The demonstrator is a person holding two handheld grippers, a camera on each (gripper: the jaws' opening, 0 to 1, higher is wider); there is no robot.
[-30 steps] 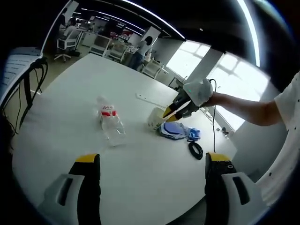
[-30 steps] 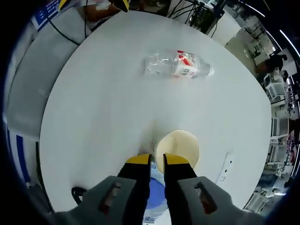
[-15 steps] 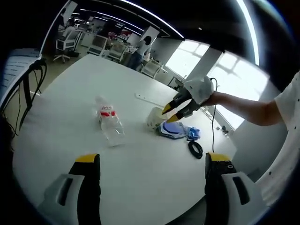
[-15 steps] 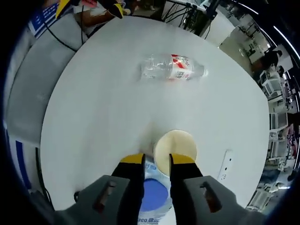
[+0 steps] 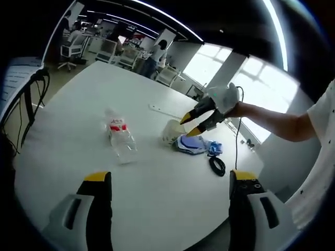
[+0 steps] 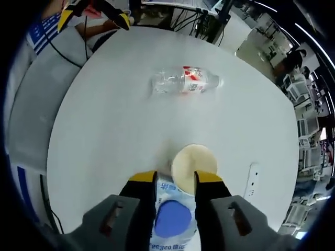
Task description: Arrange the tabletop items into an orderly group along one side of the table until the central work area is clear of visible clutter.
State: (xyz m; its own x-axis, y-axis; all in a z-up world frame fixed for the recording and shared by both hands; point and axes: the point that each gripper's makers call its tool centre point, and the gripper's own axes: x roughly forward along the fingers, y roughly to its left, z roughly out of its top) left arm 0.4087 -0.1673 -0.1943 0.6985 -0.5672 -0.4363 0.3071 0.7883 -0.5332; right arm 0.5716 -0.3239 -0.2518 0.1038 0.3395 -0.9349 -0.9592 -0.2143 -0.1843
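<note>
**Right fingers parted above the cup and blue packet; left fingers wide apart over bare counter**

In the right gripper view the right gripper [image 6: 175,179] has its yellow-tipped fingers [image 6: 142,178] released, with a gap between them and nothing grasped. They hang above two things that lie close together — a cream paper cup [image 6: 193,162], seen from above just beyond the tips, and a blue-and-white packet [image 6: 171,217] that shows through the gap, touching or just beside the cup. From the left gripper view the same gripper comes in from the right, held by a hand [image 5: 236,110], its tips apart and raised a little above the cup [image 5: 171,132] and the packet [image 5: 192,145].

The left gripper [image 5: 170,180] has its fingers [image 5: 97,179] spread wide, grasping nothing, over a bare stretch of the white round counter [image 5: 157,183].

Farther out, a clear plastic bottle [image 6: 183,81] with a red and white label lies on its side near the middle of the counter, well apart from the cup. A white power strip [image 6: 252,180] lies flat near the counter's edge beyond the cup. In the left gripper view a coiled black cable [image 5: 217,166] rests just beside the packet, close to the edge — all on the same side as the cup.

Around the counter stands an office with desks, chairs and bright windows.
</note>
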